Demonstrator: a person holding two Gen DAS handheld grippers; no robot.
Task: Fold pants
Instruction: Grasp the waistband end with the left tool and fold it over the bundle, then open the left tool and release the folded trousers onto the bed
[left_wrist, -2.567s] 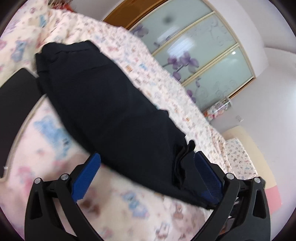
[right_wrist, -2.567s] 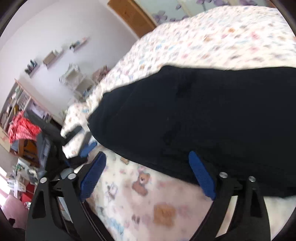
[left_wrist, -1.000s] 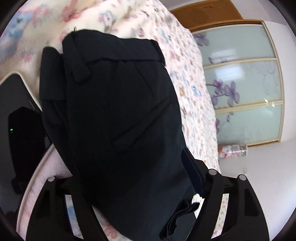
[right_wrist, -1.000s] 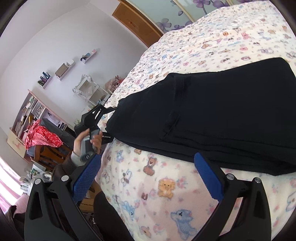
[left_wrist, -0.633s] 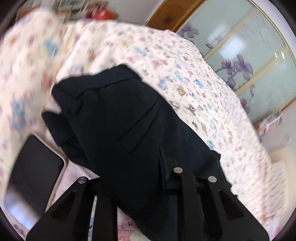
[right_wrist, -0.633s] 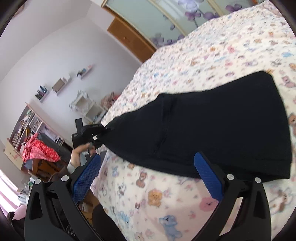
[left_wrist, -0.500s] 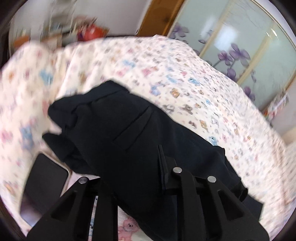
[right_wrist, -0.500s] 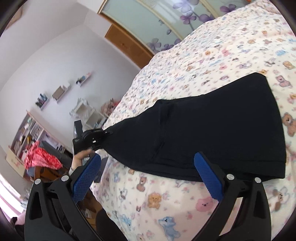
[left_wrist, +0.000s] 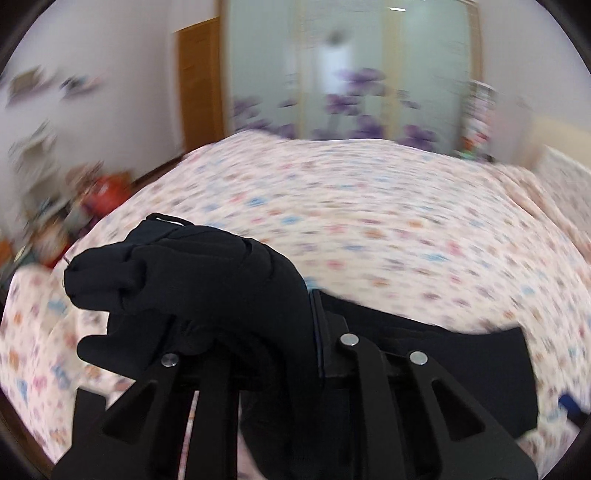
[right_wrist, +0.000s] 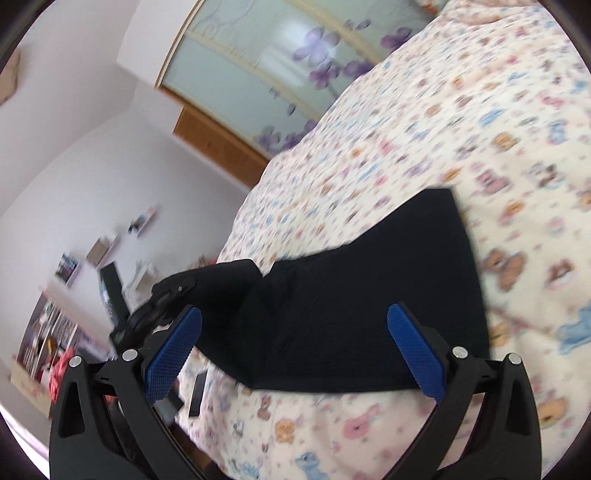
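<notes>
The left hand-held gripper (left_wrist: 258, 354), its jaws just closed on a bunched end of the black pants (right_wrist: 369, 295), holds it lifted off the bed (right_wrist: 480, 129); the garment trails lengthwise toward the right hand-held gripper (right_wrist: 295, 347), spread wide and empty just short of the near edge.
</notes>
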